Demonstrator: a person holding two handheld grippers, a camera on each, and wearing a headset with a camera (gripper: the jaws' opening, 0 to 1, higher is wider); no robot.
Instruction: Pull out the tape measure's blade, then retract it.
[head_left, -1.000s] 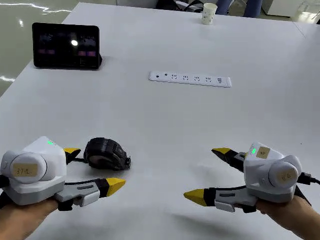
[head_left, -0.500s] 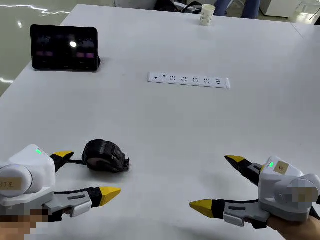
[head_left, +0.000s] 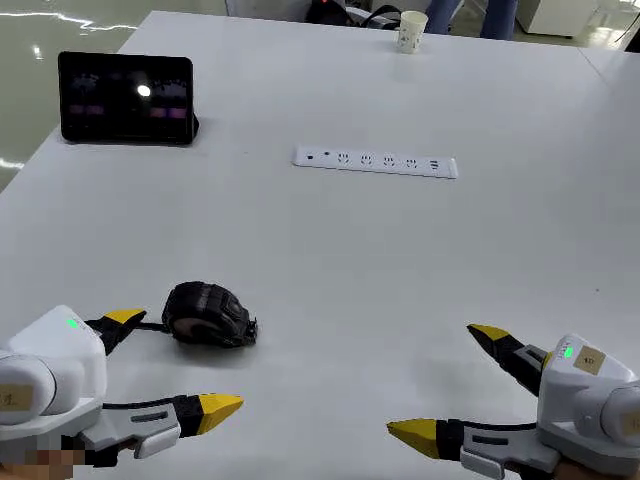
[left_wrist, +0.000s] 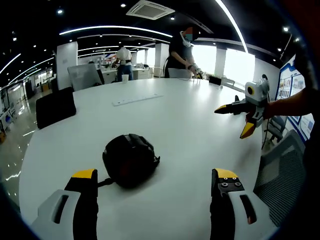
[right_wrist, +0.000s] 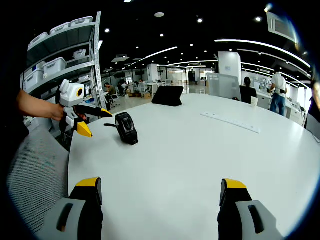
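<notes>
A black tape measure (head_left: 208, 315) lies on the white table (head_left: 350, 250), with its blade inside. My left gripper (head_left: 170, 365) is open at the lower left, its far yellow tip just left of the case. In the left gripper view the tape measure (left_wrist: 130, 159) sits ahead between the open jaws, apart from both, and the left gripper (left_wrist: 156, 175) holds nothing. My right gripper (head_left: 460, 385) is open at the lower right, well away from the case. The right gripper view shows the tape measure (right_wrist: 126, 128) far off to the left, beside the left gripper (right_wrist: 89, 121).
A white power strip (head_left: 375, 162) lies across the middle of the table. A dark tablet (head_left: 125, 98) stands at the far left and a paper cup (head_left: 410, 30) at the far edge. People stand beyond the table's far side (left_wrist: 182, 47).
Both grippers have drawn back toward the near edge, away from the tape measure. The tape measure has stayed where it was. Both grippers remain open.
</notes>
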